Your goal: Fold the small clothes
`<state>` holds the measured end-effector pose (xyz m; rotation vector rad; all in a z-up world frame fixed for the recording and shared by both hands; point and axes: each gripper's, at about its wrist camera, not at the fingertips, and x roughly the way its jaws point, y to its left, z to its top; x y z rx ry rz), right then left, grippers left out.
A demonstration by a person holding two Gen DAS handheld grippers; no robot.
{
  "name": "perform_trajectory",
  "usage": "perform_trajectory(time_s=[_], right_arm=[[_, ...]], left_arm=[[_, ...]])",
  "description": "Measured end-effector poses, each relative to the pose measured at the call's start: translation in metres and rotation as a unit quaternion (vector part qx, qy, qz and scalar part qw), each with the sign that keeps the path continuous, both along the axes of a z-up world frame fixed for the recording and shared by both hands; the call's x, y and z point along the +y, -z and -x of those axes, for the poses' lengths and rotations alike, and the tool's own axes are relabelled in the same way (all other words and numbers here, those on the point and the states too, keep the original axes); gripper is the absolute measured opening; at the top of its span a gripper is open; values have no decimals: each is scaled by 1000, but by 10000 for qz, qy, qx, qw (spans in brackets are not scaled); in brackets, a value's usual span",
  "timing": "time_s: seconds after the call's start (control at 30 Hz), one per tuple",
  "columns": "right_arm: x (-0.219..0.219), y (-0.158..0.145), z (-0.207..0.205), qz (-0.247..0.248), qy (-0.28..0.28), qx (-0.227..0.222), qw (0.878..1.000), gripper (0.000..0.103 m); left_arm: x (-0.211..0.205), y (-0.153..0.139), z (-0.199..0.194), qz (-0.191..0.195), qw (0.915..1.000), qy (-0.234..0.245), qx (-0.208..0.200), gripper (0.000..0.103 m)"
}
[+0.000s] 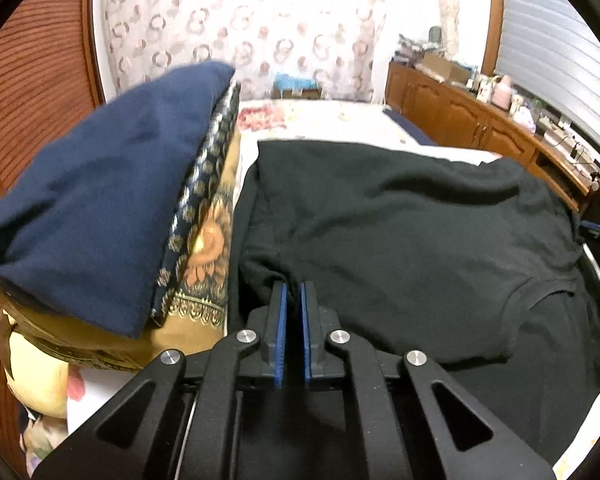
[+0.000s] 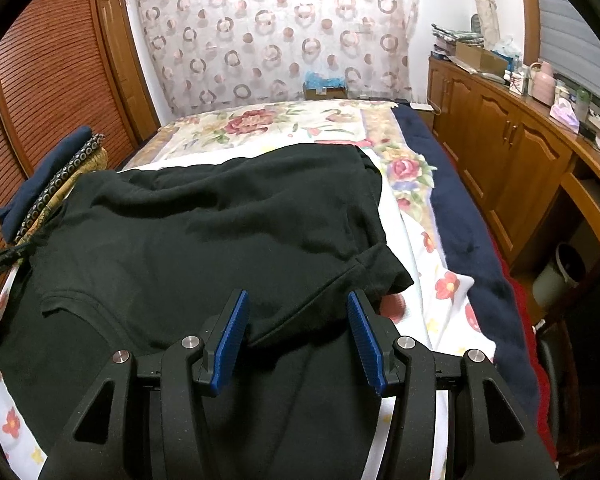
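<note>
A black T-shirt [image 1: 400, 220] lies spread on the floral bedsheet [image 1: 320, 120], its neckline [image 1: 540, 292] toward the near edge. My left gripper [image 1: 294, 285] is shut on a raised fold at the shirt's left sleeve side, the blue pads almost together with cloth pinched at their tips. In the right wrist view the same T-shirt [image 2: 220, 232] fills the near bed. My right gripper [image 2: 298, 296] stands open over the shirt's right sleeve and shoulder. Fabric lies between its pads [image 2: 232, 340] without being pressed.
A pile of folded cloth with a navy piece [image 1: 100, 200] on top sits close to the shirt's left side, also visible as the navy piece [image 2: 48, 172]. A dark blue blanket [image 2: 468, 232] runs along the bed's right edge. Wooden cabinets [image 2: 500, 152] and a bin [image 2: 560, 276] stand beyond.
</note>
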<state>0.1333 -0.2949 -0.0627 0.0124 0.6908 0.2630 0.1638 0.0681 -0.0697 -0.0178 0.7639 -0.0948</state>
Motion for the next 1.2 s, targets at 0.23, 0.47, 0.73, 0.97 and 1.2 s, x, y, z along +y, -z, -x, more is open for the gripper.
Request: perform_trajectory(time_s=[0.23, 0.47, 0.73, 0.97, 1.2], right_arm=[[-4, -1, -7, -346, -68, 85, 9993, 53], [-3, 7, -11, -75, 182, 240, 9995, 53], [1, 10, -18, 75, 254, 408, 9988, 40], [-3, -9, 1, -103, 107, -273, 9995, 4], [0, -64, 49, -81, 28, -1147, 9934, 3]], left_arm=[[-9, -24, 8, -26, 9993, 138, -359, 7], [-9, -35, 13, 56, 9985, 136, -528, 7], [-10, -31, 14, 60, 9985, 119, -539, 7], [-6, -42, 23, 180, 9971, 83, -733, 7], [3, -72, 43, 358, 9928, 69, -1141, 7]])
